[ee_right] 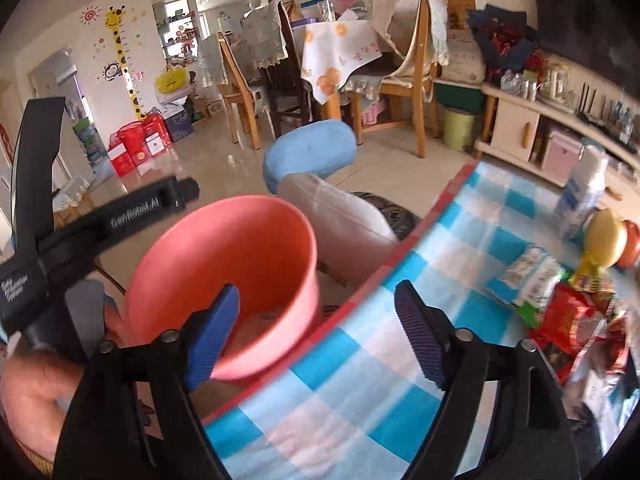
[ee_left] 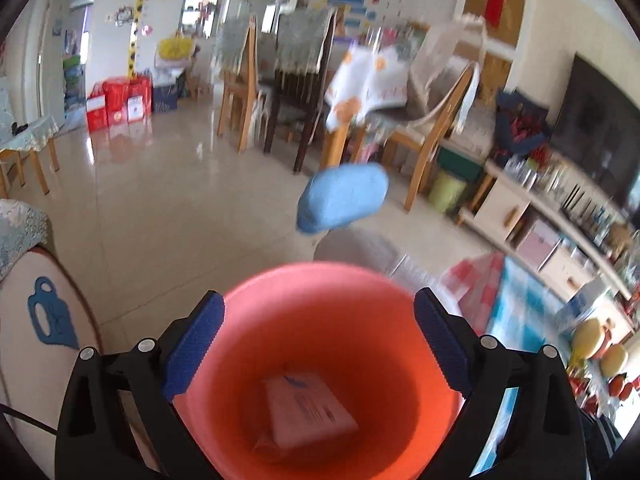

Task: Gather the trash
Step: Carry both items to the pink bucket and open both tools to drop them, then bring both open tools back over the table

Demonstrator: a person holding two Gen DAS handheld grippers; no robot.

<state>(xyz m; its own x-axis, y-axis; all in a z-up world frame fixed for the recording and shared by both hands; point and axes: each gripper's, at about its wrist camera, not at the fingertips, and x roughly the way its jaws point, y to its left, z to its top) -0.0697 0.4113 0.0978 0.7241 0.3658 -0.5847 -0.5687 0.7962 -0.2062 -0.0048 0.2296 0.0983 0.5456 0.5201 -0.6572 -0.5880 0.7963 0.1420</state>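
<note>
A pink plastic bucket [ee_left: 320, 340] fills the space between my left gripper's [ee_left: 320, 344] blue pads; both pads press its outer wall. A white paper wrapper [ee_left: 308, 412] lies at its bottom. In the right wrist view the bucket [ee_right: 224, 264] hangs beside the table edge, with the left gripper body [ee_right: 100, 224] above it. My right gripper [ee_right: 320, 336] is open and empty above the blue checked tablecloth [ee_right: 360, 400]. Snack wrappers [ee_right: 568, 320] and a white and blue packet [ee_right: 528, 276] lie on the cloth to the right.
A grey chair with a blue headrest [ee_right: 312, 152] stands behind the bucket. A white bottle [ee_right: 580, 196] and fruit [ee_right: 608, 236] stand on the table's right side. Dining chairs [ee_right: 248, 92], a green bin [ee_right: 460, 128] and a TV cabinet [ee_right: 520, 128] lie beyond.
</note>
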